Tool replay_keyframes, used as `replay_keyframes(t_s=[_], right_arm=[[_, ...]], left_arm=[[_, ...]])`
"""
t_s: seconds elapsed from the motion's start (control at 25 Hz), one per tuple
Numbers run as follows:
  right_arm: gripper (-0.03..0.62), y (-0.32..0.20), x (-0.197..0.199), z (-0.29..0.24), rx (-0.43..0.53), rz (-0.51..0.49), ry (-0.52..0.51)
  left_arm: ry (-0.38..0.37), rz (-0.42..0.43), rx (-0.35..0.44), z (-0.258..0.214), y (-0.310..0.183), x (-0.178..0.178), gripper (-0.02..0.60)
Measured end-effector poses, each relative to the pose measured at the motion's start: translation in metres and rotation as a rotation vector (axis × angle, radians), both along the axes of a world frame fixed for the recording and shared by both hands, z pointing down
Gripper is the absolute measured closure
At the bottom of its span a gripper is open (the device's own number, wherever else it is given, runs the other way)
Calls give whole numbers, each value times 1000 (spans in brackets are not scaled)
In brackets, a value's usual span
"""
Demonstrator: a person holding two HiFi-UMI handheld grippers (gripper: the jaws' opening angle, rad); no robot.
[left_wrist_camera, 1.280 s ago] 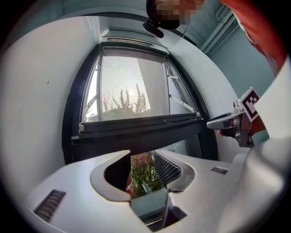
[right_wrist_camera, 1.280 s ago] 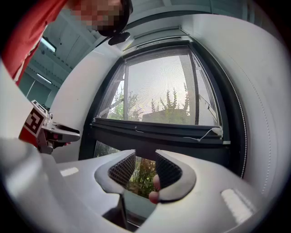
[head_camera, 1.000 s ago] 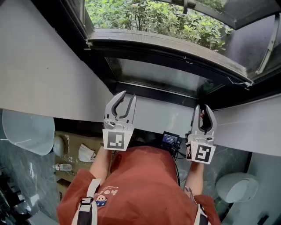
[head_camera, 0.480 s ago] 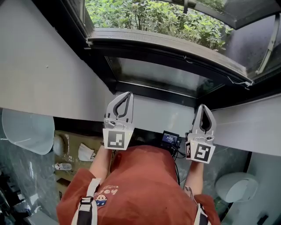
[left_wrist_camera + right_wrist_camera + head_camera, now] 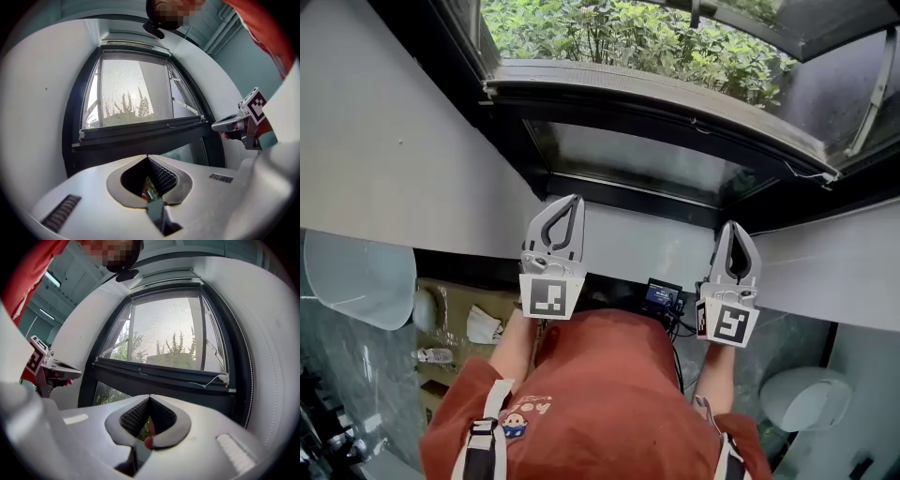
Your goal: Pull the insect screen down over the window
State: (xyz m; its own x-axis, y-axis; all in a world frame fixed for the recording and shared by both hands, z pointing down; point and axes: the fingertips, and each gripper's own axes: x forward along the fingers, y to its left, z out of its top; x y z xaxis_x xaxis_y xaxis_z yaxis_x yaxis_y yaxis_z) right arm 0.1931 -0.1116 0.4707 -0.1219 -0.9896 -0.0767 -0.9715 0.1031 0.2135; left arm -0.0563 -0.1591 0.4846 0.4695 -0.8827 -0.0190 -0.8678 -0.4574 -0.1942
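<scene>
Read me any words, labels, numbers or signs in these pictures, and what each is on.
None can be read.
Shirt print: too blurred.
Screen: too small.
Bottle label: too small.
Marker cubes: square patterns only, no words.

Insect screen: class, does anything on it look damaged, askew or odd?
Only a thin white cord stands out: it hangs slack along the screen's bottom bar toward its right end. No tear shows in the mesh.

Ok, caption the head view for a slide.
Left gripper and right gripper, jaws shut, held side by side before the window.
</scene>
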Motion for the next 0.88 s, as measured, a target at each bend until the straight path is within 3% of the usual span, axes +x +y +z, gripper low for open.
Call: replay_keyframes(t_s=[0.88], right_arm=[[585,-2,2,2,-7,2,13]], left_arm=[[-14,-3,6,2,-1,1,577]])
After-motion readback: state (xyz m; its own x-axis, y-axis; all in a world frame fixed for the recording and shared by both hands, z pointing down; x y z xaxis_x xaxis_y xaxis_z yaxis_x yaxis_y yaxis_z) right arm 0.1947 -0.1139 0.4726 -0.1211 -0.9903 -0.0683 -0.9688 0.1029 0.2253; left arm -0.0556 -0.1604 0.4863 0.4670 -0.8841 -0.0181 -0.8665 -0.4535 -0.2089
